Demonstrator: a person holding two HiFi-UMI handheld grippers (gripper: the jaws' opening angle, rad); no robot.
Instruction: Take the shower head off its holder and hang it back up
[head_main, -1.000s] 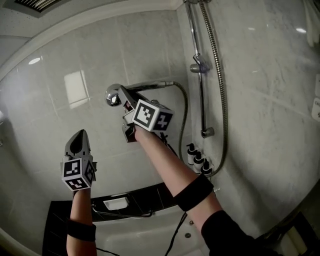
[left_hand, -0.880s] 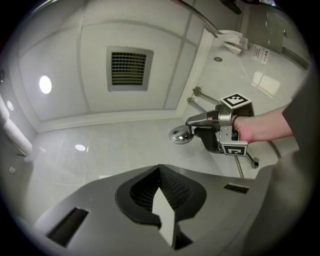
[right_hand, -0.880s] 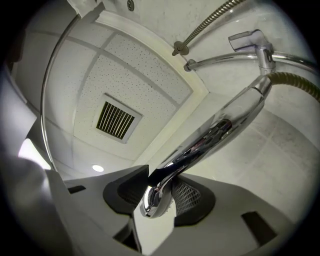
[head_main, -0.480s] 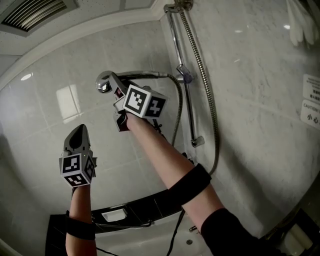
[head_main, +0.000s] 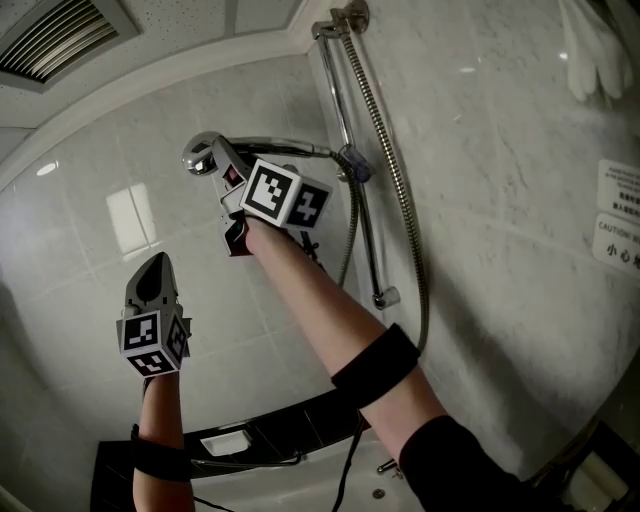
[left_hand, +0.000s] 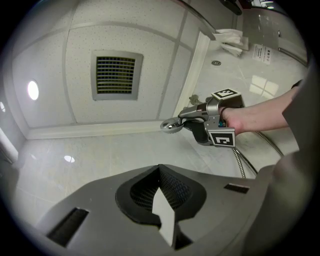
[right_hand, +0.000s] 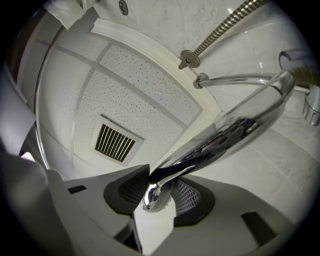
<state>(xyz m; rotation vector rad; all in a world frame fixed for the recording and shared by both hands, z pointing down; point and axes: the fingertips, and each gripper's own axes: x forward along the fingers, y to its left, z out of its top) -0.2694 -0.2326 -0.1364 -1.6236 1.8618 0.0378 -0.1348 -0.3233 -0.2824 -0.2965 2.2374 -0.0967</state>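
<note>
Head view has our left gripper (head_main: 156, 272) pressed together and empty, while our right gripper (head_main: 228, 178), pinching the shower head (head_main: 203, 158), has lifted its handle up beside the holder (head_main: 353, 164), so rehanging looks close.

A slatted ceiling vent (head_main: 60, 40) sits above and to the left of the left tongs (head_main: 155, 278); pale glossy wall tiles (head_main: 80, 260) stand behind both tongs; a printed sign (head_main: 617, 226) and a white cloth (head_main: 597, 50) lie well right of the right tongs (head_main: 222, 172); a dark ledge (head_main: 300, 415) runs far below them.
</note>
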